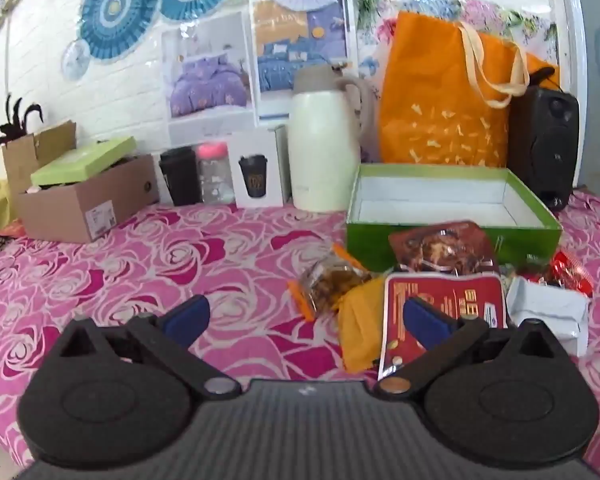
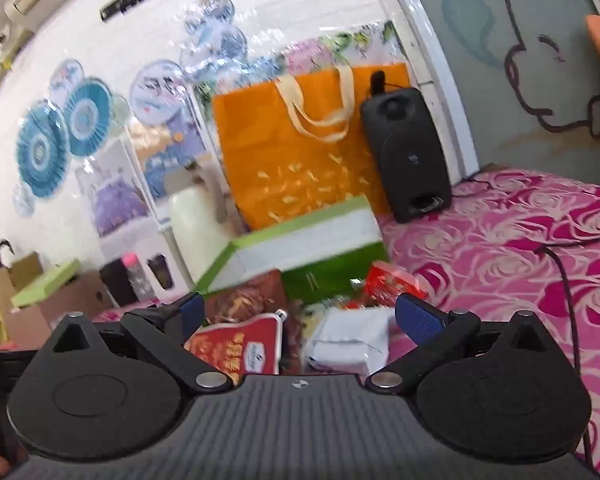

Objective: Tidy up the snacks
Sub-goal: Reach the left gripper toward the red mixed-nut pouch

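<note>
An open green box (image 1: 452, 236) with a white inside stands on the pink rose cloth; it also shows in the right wrist view (image 2: 332, 276). In front of it lies a heap of snacks: a red flat pack (image 1: 452, 300), a brown pictured pack (image 1: 444, 248), a clear bag of brown snacks (image 1: 332, 280), a yellow pack (image 1: 360, 328), a white pack (image 1: 548, 312) and a red wrapper (image 1: 572, 272). My left gripper (image 1: 306, 312) is open and empty, just before the heap. My right gripper (image 2: 300, 314) is open and empty above the red pack (image 2: 236, 344) and white pack (image 2: 348, 340).
Behind the box stand an orange tote bag (image 1: 440, 100), a white thermos jug (image 1: 324, 148) and a black speaker (image 1: 544, 144). At the left are a cardboard box (image 1: 84, 204), a black cup (image 1: 180, 176) and a white carton (image 1: 256, 172). A black cable (image 2: 560, 272) runs over the cloth.
</note>
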A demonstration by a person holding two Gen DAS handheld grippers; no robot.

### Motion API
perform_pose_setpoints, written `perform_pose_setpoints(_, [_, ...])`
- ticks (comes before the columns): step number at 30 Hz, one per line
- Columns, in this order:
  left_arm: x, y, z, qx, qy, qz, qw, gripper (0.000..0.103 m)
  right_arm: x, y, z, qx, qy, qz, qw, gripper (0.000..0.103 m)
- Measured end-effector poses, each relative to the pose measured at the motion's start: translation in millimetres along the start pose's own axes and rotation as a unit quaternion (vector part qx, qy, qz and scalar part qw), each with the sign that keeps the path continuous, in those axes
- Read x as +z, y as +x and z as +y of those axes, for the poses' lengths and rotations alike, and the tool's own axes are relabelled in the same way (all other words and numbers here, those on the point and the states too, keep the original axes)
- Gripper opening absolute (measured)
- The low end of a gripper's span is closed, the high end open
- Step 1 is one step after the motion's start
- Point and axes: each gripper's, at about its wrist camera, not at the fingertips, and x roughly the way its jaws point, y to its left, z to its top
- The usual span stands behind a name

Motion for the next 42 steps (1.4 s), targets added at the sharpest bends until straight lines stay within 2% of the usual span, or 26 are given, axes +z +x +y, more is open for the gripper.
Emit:
perform_pose_setpoints(3, [-0.6,-1.2,-1.1,-0.015,0.003,0.001,0.9999,0.103,1.6,2.2,16.8,-0.044,-0.051,0.008,0.998,0.103])
perform_pose_setpoints(6, [-0.6,0.8,-3.9,-0.034,-0.005,0.004,0.9994,0.103,-2.0,-1.5,29.7,-0.052,-0.088,0.001,0.995,0.103])
perform_pose_setpoints(9, [-1.4,-5.9,5.2,-0.038,-0.007,0.015,0.9991,0.103,-5.8,-3.1,35.1,-0.034,-0.097,0.006,0.995,0.103])
perform_pose_setpoints(15, [-6.3,2.3,16.6,-0.031,-0.015,0.039,0.9987,0.103,-10.5,-5.2,38.5,0.009,-0.08,0.003,0.997,0.103])
perform_pose_setpoints(20, [-13.6,11.2,22.4,-0.037,-0.028,0.033,0.9984,0.103,-13.2,-3.9,36.6,0.015,-0.074,0.009,0.997,0.103])
perform_pose_setpoints(22, [-15.1,15.4,22.3,-0.035,-0.026,0.043,0.9981,0.103,-14.1,-1.7,35.9,0.015,-0.07,0.017,0.997,0.103])
perform_pose_setpoints(32, [-25.6,26.0,11.1,-0.035,0.01,0.057,0.9977,0.103,-15.7,10.7,28.3,0.009,-0.047,0.055,0.997,0.103])
perform_pose_setpoints(36, [-28.1,33.6,8.9,-0.038,0.006,0.056,0.9977,0.103,-15.5,16.3,13.6,0.03,-0.005,0.066,0.997,0.103])
perform_pose_setpoints(42, [-34.8,44.4,6.8,-0.058,0.003,0.059,0.9966,0.103,-16.6,20.4,9.7,0.051,-0.002,0.07,0.996,0.103])
